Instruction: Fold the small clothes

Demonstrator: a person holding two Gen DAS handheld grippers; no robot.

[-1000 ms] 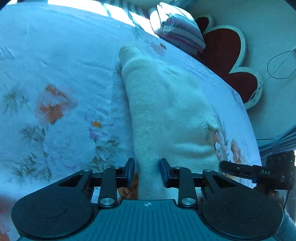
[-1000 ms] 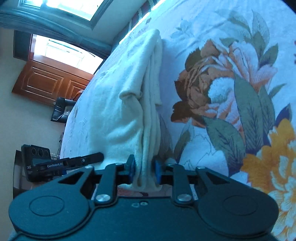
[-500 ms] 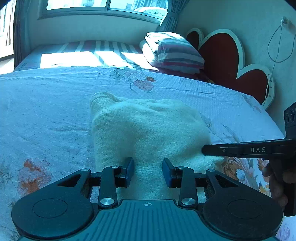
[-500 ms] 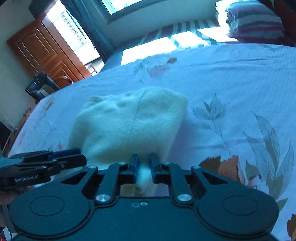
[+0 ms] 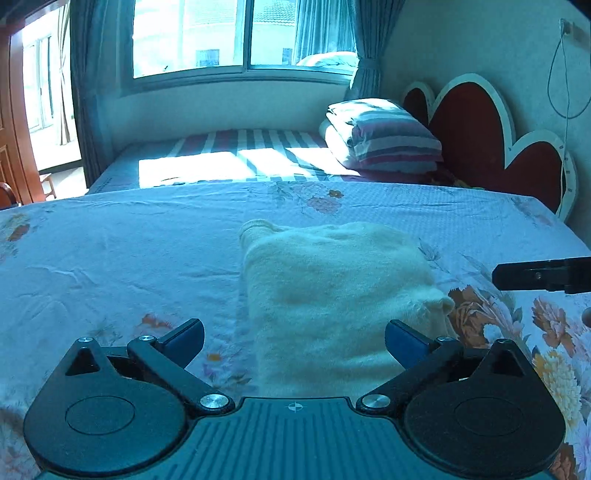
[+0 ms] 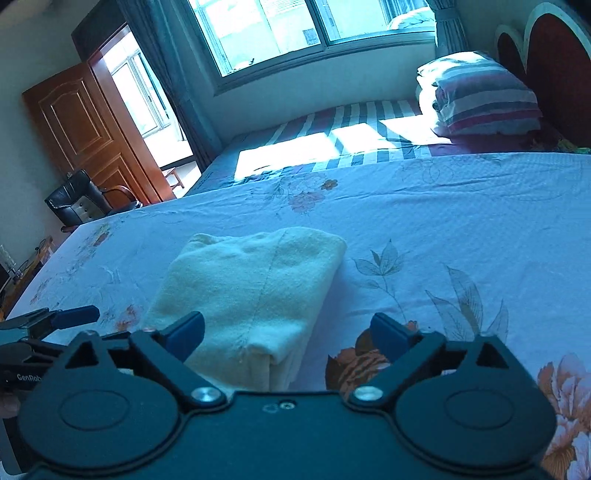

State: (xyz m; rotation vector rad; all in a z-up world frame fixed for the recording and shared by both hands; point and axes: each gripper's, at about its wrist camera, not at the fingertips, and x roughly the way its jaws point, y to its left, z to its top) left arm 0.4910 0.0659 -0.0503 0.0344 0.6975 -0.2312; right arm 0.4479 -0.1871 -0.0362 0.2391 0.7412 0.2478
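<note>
Blue-tinted window point(image 5: 243, 35) daylight, fisheye-warped edges

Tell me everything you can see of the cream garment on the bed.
The cream garment looks like fuzzy knit, folded into a thick rectangular bundle with a seam along its top. It lies flat on the floral bedsheet. A cuff-like end pokes out at the far left. Both tongs are open, neither gripping it.

The cream garment's point(image 5: 332, 295) near edge is hidden behind the left gripper point(image 5: 294, 338) body.
</note>
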